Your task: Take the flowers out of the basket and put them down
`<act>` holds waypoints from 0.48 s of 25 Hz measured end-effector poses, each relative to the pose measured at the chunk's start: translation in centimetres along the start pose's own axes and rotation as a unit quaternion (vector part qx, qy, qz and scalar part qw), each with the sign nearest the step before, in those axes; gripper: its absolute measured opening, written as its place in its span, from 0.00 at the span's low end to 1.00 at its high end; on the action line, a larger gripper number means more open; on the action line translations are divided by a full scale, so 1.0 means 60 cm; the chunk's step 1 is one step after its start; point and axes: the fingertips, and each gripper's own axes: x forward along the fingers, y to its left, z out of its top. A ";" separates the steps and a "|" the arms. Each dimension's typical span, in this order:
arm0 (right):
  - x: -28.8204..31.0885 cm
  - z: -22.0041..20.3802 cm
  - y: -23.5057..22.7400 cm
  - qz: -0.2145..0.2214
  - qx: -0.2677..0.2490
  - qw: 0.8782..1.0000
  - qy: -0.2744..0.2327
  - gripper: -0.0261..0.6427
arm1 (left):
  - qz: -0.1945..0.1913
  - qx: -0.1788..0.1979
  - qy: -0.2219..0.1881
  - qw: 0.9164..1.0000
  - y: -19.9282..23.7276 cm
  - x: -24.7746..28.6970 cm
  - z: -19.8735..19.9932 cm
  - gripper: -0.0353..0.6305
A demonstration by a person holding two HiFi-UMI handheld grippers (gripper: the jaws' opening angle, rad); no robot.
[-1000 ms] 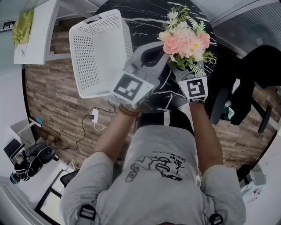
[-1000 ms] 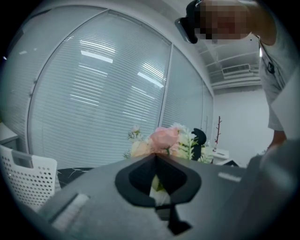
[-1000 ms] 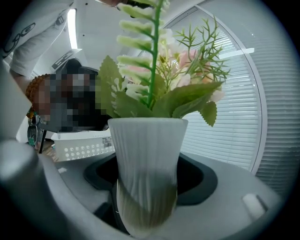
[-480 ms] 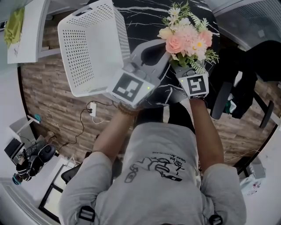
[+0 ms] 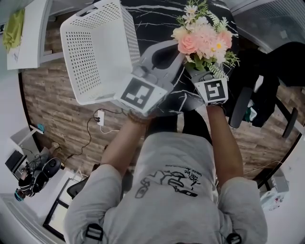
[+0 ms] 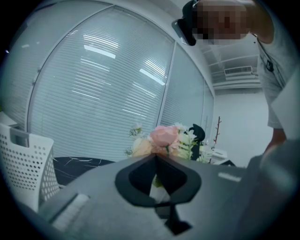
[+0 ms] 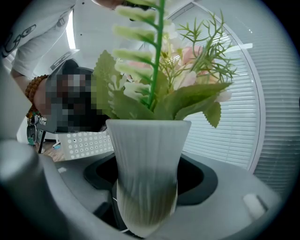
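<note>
**Head view**
- bench (image 5: 157, 13): black top with white veins.
- basket (image 5: 97, 50): white, perforated, standing on the bench with its open top toward the viewer.
- flowers (image 5: 202, 35): pink and cream blooms with green sprigs. They are out of the basket, well to its right, over the bench.
- left hand-held gripper (image 5: 177, 47): just right of the basket, between it and the flowers, its tip toward the blooms.
- right hand-held gripper (image 5: 202, 74): farther right of the basket, under the blooms.
- person (image 5: 176, 181): grey T-shirt, with a bead bracelet (image 5: 138, 119) on the left wrist.
- floor (image 5: 57, 107): wood planks beside the basket, with a cable (image 5: 93, 143) lying on it.

**Left gripper view**
- left hand-held gripper (image 6: 155, 158): jaws narrow, closed tip to tip, with nothing between them.
- flowers (image 6: 164, 137): beyond the tip, right of the basket.
- basket (image 6: 28, 164): its holed wall shows at the left edge.
- blinds (image 6: 93, 93): they fill the window behind the basket.

**Right gripper view**
- right hand-held gripper (image 7: 149, 161): jaws part-way apart, clamped on the vase.
- vase (image 7: 147, 140): white, ribbed, upright, pressed on both sides by the jaws. Whether its foot touches the bench cannot be told.
- flowers (image 7: 159, 89): leaves and stems rise from the vase mouth.
- basket (image 7: 86, 143): a strip of its holed wall shows behind the vase, to its left.
</note>
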 end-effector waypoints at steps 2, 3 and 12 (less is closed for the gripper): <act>-0.003 -0.003 -0.001 0.001 0.002 1.000 0.003 0.57 | 0.000 0.000 0.000 1.000 -0.003 0.000 0.001 0.06; -0.005 -0.003 -0.002 0.000 0.003 1.000 0.002 0.57 | 0.000 0.000 0.001 1.000 -0.005 0.000 0.001 0.06; -0.009 -0.006 -0.001 0.006 0.012 1.000 0.006 0.60 | 0.002 0.011 0.000 1.000 -0.012 -0.006 0.004 0.06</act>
